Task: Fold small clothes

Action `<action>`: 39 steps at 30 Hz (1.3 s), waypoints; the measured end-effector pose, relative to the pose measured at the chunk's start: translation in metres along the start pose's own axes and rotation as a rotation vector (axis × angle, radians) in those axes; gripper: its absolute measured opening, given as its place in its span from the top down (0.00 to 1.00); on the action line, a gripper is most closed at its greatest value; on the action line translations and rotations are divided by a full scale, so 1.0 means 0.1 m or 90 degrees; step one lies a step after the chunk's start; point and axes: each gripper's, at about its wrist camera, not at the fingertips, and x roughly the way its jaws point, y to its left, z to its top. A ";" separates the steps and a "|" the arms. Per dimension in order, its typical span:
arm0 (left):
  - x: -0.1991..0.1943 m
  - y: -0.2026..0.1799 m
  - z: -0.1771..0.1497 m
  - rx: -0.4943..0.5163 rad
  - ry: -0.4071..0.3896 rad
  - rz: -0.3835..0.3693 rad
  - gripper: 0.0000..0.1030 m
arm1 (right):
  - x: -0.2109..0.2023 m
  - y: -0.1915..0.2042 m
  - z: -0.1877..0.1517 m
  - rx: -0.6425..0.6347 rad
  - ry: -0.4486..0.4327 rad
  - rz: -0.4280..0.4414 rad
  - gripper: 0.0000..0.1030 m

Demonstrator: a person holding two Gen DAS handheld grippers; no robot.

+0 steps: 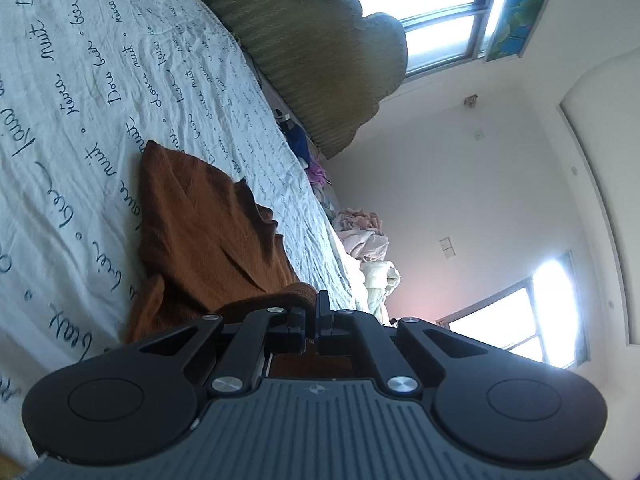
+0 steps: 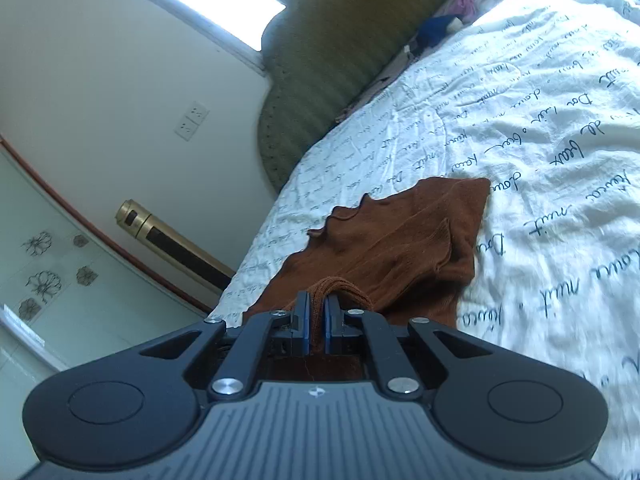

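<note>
White bedding (image 1: 100, 92) printed with dark script covers the bed, a green ribbed cushion (image 1: 312, 52) leans at its far edge below a bright window (image 1: 440, 12), and more crumpled laundry (image 1: 364, 232) is piled along that edge. We hold the brown garment (image 1: 200, 232) with both tools: the left gripper (image 1: 311, 312) has its jaws closed tight on one bunched corner, and the right gripper (image 2: 318, 314) has its jaws pinched shut on another fold of the same cloth. Beyond the jaws the garment drapes down onto the middle of the bed, its wavy hem toward the cushion edge.
</note>
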 end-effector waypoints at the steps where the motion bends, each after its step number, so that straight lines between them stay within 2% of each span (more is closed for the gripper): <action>1: 0.13 0.01 0.10 0.000 -0.001 0.015 0.97 | 0.13 -0.05 0.09 0.005 0.002 -0.007 0.94; 9: 0.76 0.28 0.60 -0.055 0.002 0.089 0.97 | 0.96 -0.42 0.63 0.082 0.024 -0.048 0.94; 15: 1.08 0.46 0.77 -0.061 0.006 0.144 0.97 | 1.41 -0.65 0.79 0.116 0.044 -0.095 0.94; 20: 1.23 0.58 0.89 -0.072 0.005 0.159 0.97 | 1.70 -0.71 0.90 0.120 0.050 -0.118 0.94; 27: 1.49 0.79 0.99 -0.061 0.044 0.217 0.97 | 2.01 -0.89 0.98 0.138 0.067 -0.146 0.94; 29: 1.49 0.84 1.01 -0.070 0.037 0.218 0.93 | 2.02 -0.86 0.98 0.128 0.078 -0.141 0.89; 30: 1.46 0.83 1.02 -0.066 0.027 0.214 0.90 | 1.98 -0.81 0.98 0.114 0.077 -0.145 0.80; 31: 1.41 0.79 1.05 -0.054 0.011 0.219 0.78 | 1.92 -0.74 0.98 0.097 0.080 -0.139 0.59; 32: 1.36 0.73 1.06 -0.038 -0.007 0.229 0.68 | 1.86 -0.67 0.98 0.081 0.078 -0.131 0.43; 33: 1.28 0.62 1.06 -0.015 -0.031 0.230 0.54 | 1.73 -0.56 0.96 0.047 0.059 -0.149 0.13; 34: 1.21 0.52 1.06 0.011 -0.047 0.220 0.53 | 1.61 -0.47 0.94 0.020 0.041 -0.167 0.03; 37: 1.03 0.19 1.00 0.081 -0.066 0.203 0.53 | 1.27 -0.37 0.84 -0.033 0.043 -0.145 0.05; 39: 0.96 0.02 0.86 0.108 -0.045 0.177 0.52 | 1.11 -0.34 0.73 -0.061 0.058 -0.140 0.06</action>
